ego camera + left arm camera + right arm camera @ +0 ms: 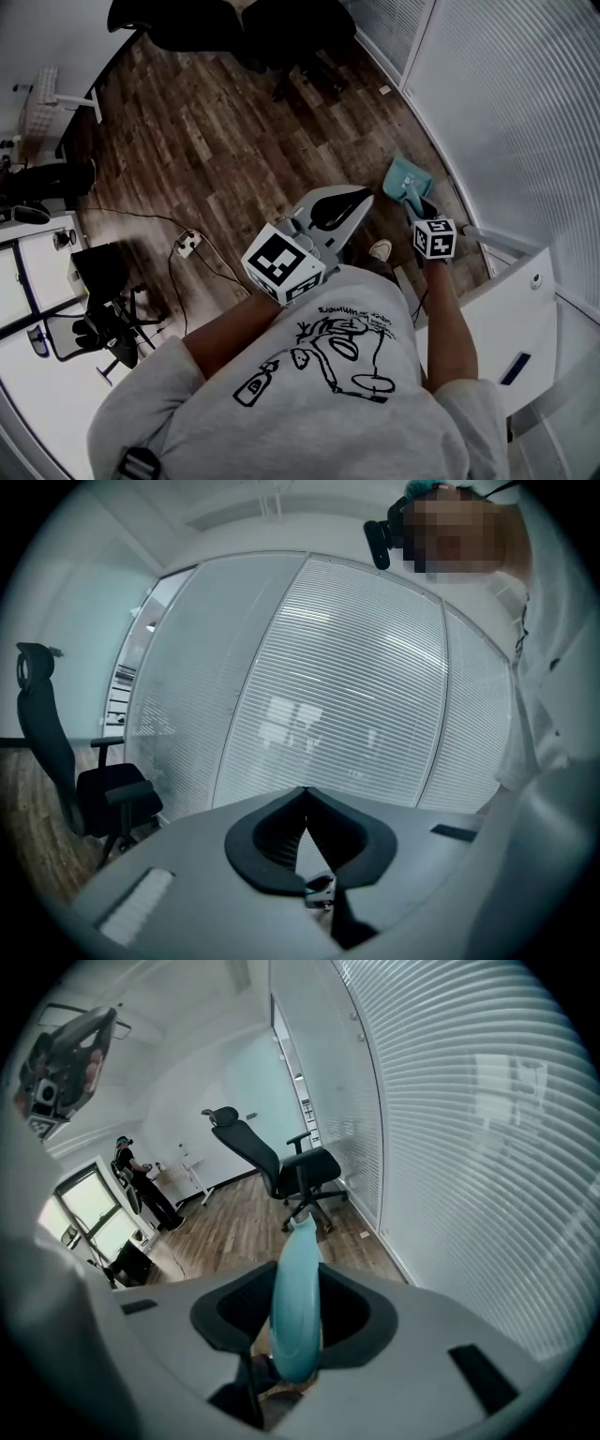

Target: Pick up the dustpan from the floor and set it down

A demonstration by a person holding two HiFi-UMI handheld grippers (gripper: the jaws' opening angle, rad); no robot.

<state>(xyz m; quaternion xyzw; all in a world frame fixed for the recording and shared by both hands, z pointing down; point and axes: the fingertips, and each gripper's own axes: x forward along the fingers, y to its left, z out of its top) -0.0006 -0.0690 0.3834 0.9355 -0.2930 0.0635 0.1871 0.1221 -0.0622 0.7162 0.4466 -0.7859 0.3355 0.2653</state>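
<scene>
Teal dustpan (pixel 399 174) partly hidden by right claw (pixel 416 202).

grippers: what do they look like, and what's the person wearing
Both the left gripper and the right gripper have pale grey shells with black jaw linings, and each carries a white cube with black square markers. The person wears a grey sweatshirt printed with a black line drawing.

Grey tee (pixel 281 427) w/ blk doodle print
</scene>
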